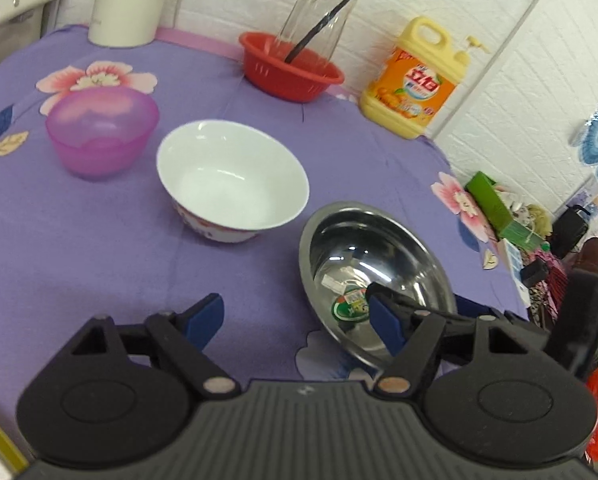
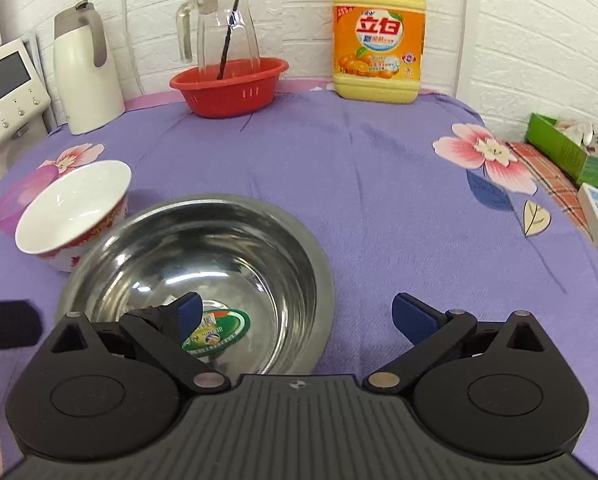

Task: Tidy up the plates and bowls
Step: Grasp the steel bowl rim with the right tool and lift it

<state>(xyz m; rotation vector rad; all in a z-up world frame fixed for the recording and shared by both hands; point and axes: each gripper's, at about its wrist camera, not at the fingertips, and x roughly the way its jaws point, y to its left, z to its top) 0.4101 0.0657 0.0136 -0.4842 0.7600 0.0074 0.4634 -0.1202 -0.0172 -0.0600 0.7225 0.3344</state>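
Observation:
A steel bowl [image 1: 379, 264] with a green sticker inside sits on the purple cloth, also in the right wrist view [image 2: 219, 248]. A white bowl [image 1: 231, 180] with a red pattern stands to its left [image 2: 71, 208]. A pink translucent bowl [image 1: 99, 128] stands further left [image 2: 15, 200]. My left gripper [image 1: 299, 320] is open, its right finger over the steel bowl's rim, its left finger above the cloth. My right gripper [image 2: 299, 312] is open, its left finger inside the steel bowl, its right finger outside over the cloth.
A red basket [image 2: 231, 84] holding a glass jug [image 2: 223, 28] stands at the back. A yellow detergent bottle [image 2: 379, 36] is beside it, a white thermos [image 2: 85, 68] to the left. Boxes and clutter [image 2: 571, 148] lie past the table's right edge.

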